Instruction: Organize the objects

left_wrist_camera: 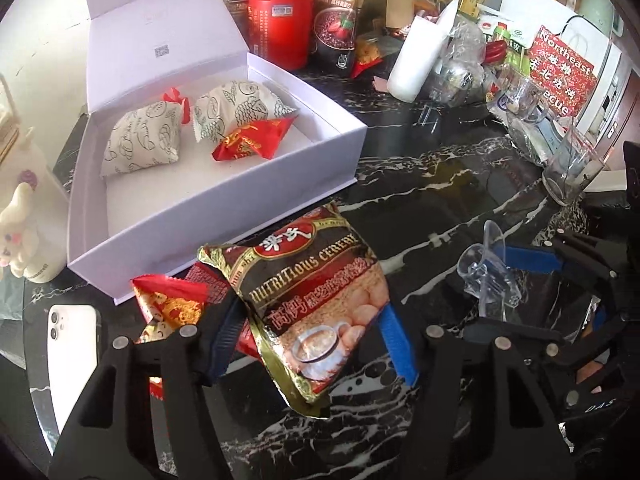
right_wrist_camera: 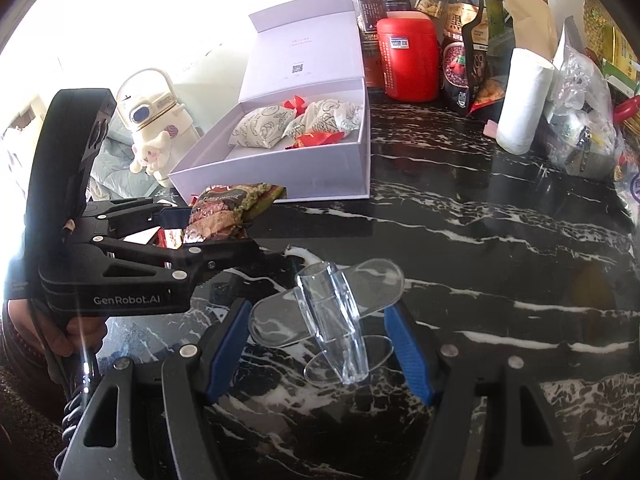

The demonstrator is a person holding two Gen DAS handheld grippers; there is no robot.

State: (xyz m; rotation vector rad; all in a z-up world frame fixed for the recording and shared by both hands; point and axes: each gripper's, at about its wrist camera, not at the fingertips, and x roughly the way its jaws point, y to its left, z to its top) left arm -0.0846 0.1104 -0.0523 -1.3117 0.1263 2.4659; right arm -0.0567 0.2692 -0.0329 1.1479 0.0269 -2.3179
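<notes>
While the left gripper (left_wrist_camera: 308, 344) clenches its jaws on the cereal packet (left_wrist_camera: 308, 304) — raised beside the white box (left_wrist_camera: 224, 248), presumably its destination — the right gripper's (right_wrist_camera: 320, 344) jaws bracket a clear stand (right_wrist_camera: 332, 320), contact unclear.

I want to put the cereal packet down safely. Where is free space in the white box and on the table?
The white box is bare in its near half, in front of the two patterned pouches and the red candy. The marble table is clear between the box and the drinking glass. The back edge is crowded around the red canister and paper roll.
</notes>
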